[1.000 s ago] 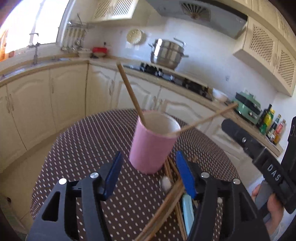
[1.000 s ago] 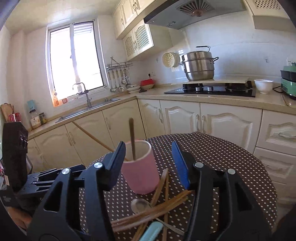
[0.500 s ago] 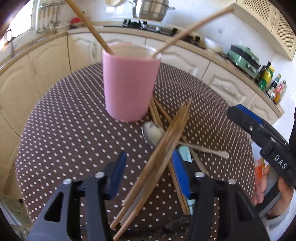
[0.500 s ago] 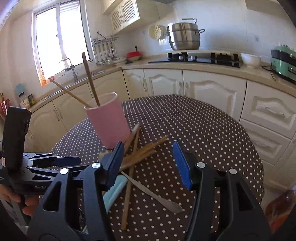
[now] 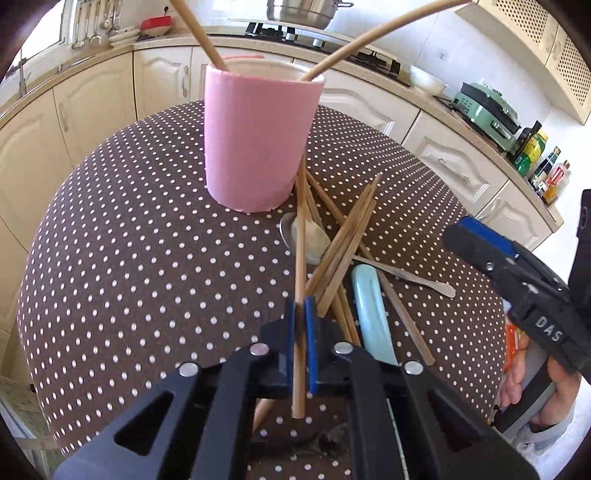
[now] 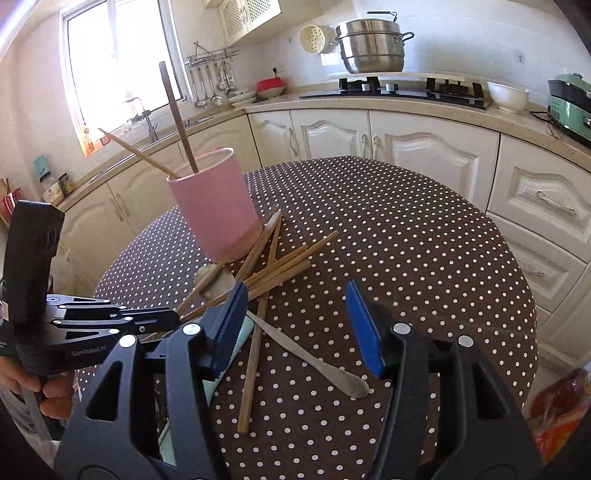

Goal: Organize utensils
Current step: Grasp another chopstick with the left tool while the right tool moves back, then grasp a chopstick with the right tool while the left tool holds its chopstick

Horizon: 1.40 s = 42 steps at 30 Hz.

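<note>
A pink cup (image 5: 255, 136) stands on the dotted brown table (image 5: 129, 240), with two wooden chopsticks (image 5: 199, 33) leaning out of it. In front of it lies a loose heap of chopsticks (image 5: 351, 229) over a metal spoon (image 5: 310, 240) and a pale blue handle (image 5: 369, 317). My left gripper (image 5: 300, 308) is shut on one chopstick (image 5: 300, 258) that points toward the cup's base. In the right wrist view the cup (image 6: 218, 206) sits left of centre. My right gripper (image 6: 295, 293) hangs open above the near end of the heap (image 6: 280, 266) and grips nothing.
The left gripper (image 6: 166, 319) comes in from the left in the right wrist view, held by a hand (image 6: 51, 398). Cream cabinets (image 6: 406, 147), a hob and a steel pot (image 6: 373, 48) lie behind the table. An orange packet (image 6: 557, 406) sits past the table's right edge.
Both grippers came down toward the heap. The left jaws, wide open before, closed on a single chopstick. The right jaws stayed open.
</note>
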Each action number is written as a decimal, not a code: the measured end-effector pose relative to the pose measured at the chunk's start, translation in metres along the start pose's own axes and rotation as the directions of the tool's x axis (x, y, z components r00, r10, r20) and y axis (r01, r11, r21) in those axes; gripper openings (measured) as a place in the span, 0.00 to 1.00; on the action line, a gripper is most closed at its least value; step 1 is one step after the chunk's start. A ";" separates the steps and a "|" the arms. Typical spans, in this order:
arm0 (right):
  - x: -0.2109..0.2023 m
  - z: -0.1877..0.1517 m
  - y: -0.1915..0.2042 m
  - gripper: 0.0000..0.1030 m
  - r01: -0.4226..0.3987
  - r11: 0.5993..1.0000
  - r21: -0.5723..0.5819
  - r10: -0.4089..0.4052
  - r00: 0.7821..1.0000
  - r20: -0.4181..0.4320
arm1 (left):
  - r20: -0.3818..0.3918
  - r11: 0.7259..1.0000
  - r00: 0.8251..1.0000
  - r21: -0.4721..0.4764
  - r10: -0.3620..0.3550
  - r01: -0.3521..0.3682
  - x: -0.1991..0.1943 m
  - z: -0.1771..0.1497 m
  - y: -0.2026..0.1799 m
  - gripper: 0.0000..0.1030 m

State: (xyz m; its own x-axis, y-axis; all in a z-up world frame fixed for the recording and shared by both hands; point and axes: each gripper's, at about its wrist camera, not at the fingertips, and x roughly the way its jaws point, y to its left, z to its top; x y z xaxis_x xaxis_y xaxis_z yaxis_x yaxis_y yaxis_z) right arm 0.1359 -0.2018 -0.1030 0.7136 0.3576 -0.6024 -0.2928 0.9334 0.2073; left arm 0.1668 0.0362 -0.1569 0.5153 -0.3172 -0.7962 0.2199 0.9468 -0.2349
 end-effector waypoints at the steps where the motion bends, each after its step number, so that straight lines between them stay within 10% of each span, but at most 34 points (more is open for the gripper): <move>1: 0.001 -0.001 0.001 0.54 -0.003 1.000 -0.006 0.003 1.000 -0.007 | 0.003 1.000 1.000 -0.003 0.001 -0.001 -0.003 -0.004 0.000 0.05; 13: 0.016 -0.007 0.010 0.54 -0.026 1.000 -0.007 0.025 0.995 -0.095 | -0.010 1.000 1.000 0.015 0.002 -0.002 -0.031 -0.035 -0.001 0.08; 16: 0.018 -0.008 0.010 0.54 -0.033 0.999 -0.004 0.032 0.994 -0.107 | 0.021 1.000 1.000 -0.014 0.011 -0.011 -0.030 -0.020 0.001 0.36; 22: 0.024 -0.012 0.007 0.54 -0.037 0.999 0.019 0.039 0.991 -0.131 | -0.004 1.000 1.000 0.001 0.027 -0.027 -0.004 0.014 -0.004 0.36; 29: 0.036 -0.010 0.000 0.54 -0.089 0.990 0.111 0.107 0.979 -0.171 | -0.052 1.000 0.999 -0.002 0.010 -0.010 0.021 0.031 -0.007 0.09; 42: 0.080 0.003 0.011 0.41 -0.131 0.969 0.212 0.181 0.954 -0.238 | 0.064 0.996 0.998 -0.085 -0.025 0.030 -0.001 0.007 0.006 0.05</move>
State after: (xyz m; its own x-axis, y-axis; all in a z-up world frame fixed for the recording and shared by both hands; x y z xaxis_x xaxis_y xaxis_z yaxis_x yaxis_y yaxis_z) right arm 0.1920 -0.1626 -0.1462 0.4765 0.5036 -0.7206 -0.2426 0.8632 0.4428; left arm 0.1730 0.0421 -0.1539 0.5612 -0.3434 -0.7530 0.1644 0.9380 -0.3053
